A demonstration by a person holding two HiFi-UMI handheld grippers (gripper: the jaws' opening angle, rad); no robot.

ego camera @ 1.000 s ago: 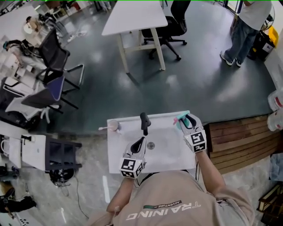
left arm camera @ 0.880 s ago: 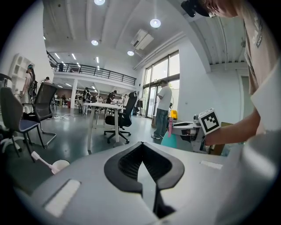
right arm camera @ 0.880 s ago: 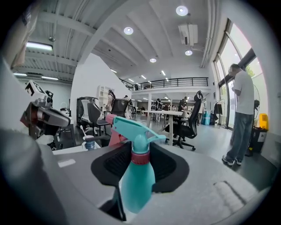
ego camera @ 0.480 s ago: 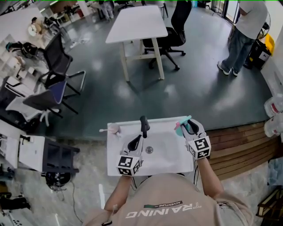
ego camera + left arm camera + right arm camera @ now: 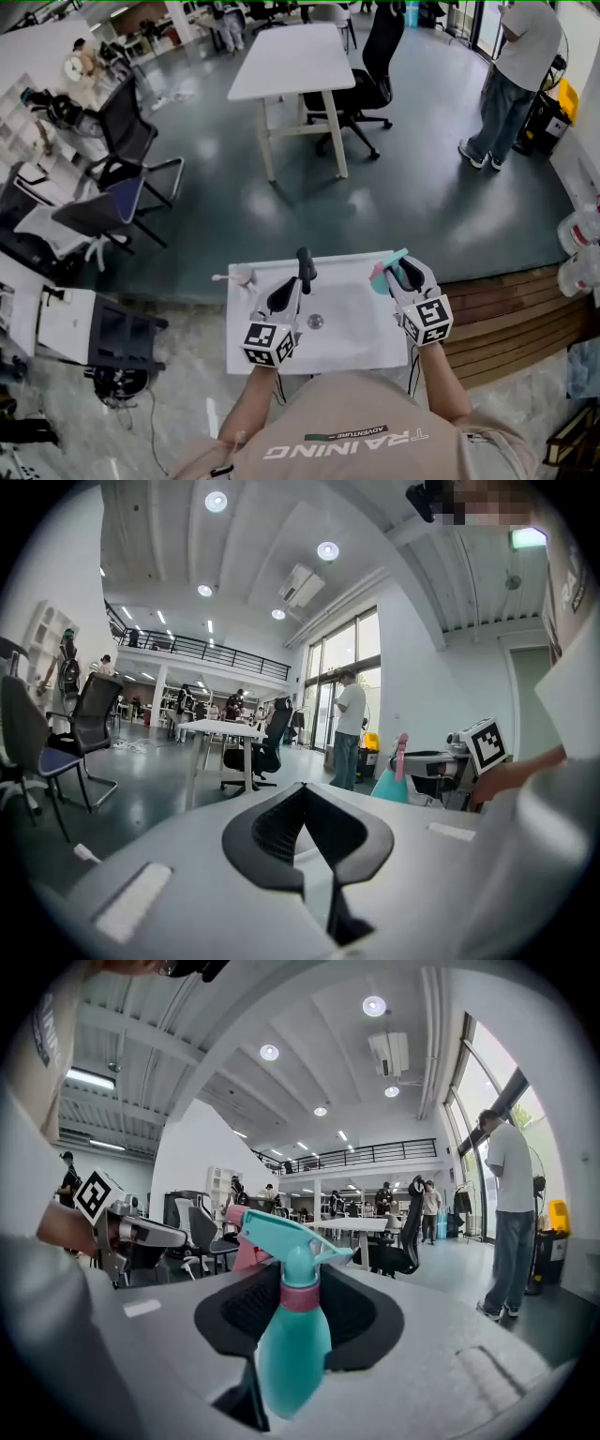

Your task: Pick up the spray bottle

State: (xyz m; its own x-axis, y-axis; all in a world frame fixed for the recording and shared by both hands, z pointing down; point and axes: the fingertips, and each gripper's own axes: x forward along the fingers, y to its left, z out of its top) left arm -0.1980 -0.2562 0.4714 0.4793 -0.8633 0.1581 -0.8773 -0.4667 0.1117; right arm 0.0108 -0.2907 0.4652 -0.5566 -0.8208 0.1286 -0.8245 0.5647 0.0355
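Observation:
A teal spray bottle (image 5: 381,272) with a pink trigger sits upright between the jaws of my right gripper (image 5: 401,273), which is shut on its neck and body. It hangs above the back right corner of the white sink (image 5: 361,333). In the right gripper view the bottle (image 5: 292,1344) fills the gap of that gripper (image 5: 291,1277). My left gripper (image 5: 294,284) hovers over the basin near the faucet, jaw tips together and nothing in them. The left gripper view shows its jaws (image 5: 302,791) meeting at the tips, and the bottle (image 5: 391,782) off to the right.
A black faucet (image 5: 305,266) stands at the sink's back edge, with a cup holding a toothbrush (image 5: 242,276) at the back left. Wooden boards (image 5: 511,314) lie to the right. Farther off are a white table (image 5: 291,56), office chairs (image 5: 127,141) and a standing person (image 5: 514,70).
Both grippers have risen. The spray bottle has gone up with the right gripper, off the sink's corner. The left gripper has drifted a little toward the faucet.

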